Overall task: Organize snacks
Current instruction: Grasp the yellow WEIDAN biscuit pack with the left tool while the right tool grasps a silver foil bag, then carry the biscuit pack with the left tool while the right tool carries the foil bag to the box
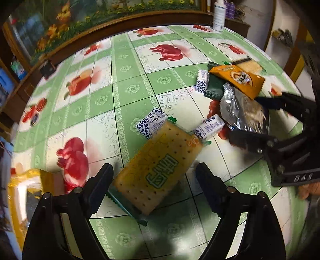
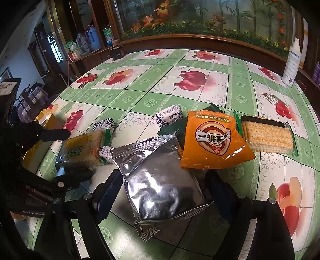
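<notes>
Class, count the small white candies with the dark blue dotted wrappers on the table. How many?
3: one at the cracker pack's far corner, one beside the silver bag, one against the dark green packet. More may be hidden underneath.

Premises present as a lived-in home, likely a dining or sitting room. A table (image 2: pixel 140 84) carries a green checked, fruit-printed oilcloth; behind it stands a dark wooden cabinet (image 2: pixel 200 43) with a large floral scenic panel (image 2: pixel 200 18). Water jugs (image 2: pixel 94 39) and household clutter occupy a side shelf.

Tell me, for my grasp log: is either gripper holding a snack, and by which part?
Neither. The left gripper straddles the cracker pack, the right gripper the silver bag; both open.
</notes>
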`<state>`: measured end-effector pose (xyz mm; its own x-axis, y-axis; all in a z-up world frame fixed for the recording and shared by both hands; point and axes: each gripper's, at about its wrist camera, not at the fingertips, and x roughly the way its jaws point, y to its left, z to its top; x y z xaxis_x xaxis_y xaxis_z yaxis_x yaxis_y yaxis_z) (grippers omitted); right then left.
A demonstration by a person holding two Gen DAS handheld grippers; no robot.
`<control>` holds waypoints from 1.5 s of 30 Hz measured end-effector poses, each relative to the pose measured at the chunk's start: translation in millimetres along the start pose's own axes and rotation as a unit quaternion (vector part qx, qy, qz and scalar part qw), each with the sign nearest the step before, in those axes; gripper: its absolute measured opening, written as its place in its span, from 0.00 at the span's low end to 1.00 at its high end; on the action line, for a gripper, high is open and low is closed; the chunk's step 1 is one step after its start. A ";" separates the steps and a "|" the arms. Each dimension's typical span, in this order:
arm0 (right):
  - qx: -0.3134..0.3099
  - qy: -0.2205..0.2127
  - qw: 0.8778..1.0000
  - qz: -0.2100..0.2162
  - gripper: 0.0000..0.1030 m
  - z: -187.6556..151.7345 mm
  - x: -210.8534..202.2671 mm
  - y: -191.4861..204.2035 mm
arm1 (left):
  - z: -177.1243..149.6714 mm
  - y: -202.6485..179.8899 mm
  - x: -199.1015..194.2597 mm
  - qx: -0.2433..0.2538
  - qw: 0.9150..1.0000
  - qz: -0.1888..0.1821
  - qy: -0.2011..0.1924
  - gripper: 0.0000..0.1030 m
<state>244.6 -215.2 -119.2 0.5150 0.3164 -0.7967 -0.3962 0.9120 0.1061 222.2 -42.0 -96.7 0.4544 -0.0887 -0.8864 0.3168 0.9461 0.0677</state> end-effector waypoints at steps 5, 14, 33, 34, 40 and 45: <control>0.003 -0.007 1.000 -0.011 0.71 -2.9 -1.7 2.7 | -5.2 5.3 -2.6 -0.038 0.999 -0.026 -0.006 0.60; 0.020 -0.013 1.000 0.001 0.59 -19.2 -18.8 9.9 | -35.2 -13.3 -24.9 -0.063 0.997 -0.040 -0.021 0.43; 0.061 -0.094 0.990 0.084 0.59 -87.8 -124.4 58.8 | -131.1 -2.5 -139.7 -0.167 0.977 0.033 -0.129 0.43; 0.057 -0.095 0.990 0.087 0.59 -89.2 -126.2 63.5 | -135.1 -1.7 -144.2 -0.169 0.975 0.051 -0.134 0.43; 0.029 -0.099 0.989 0.108 0.59 -91.8 -133.4 98.6 | -153.2 9.3 -169.6 -0.182 0.962 0.120 -0.164 0.43; 0.004 -0.107 0.986 0.125 0.59 -89.5 -140.5 126.4 | -162.4 20.4 -181.7 -0.196 0.955 0.139 -0.175 0.43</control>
<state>54.1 -167.6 -47.1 0.5509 0.5785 -0.6016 -0.5253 0.8005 0.2887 11.0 44.0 -8.6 0.7470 0.1493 -0.6478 -0.1614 0.9860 0.0411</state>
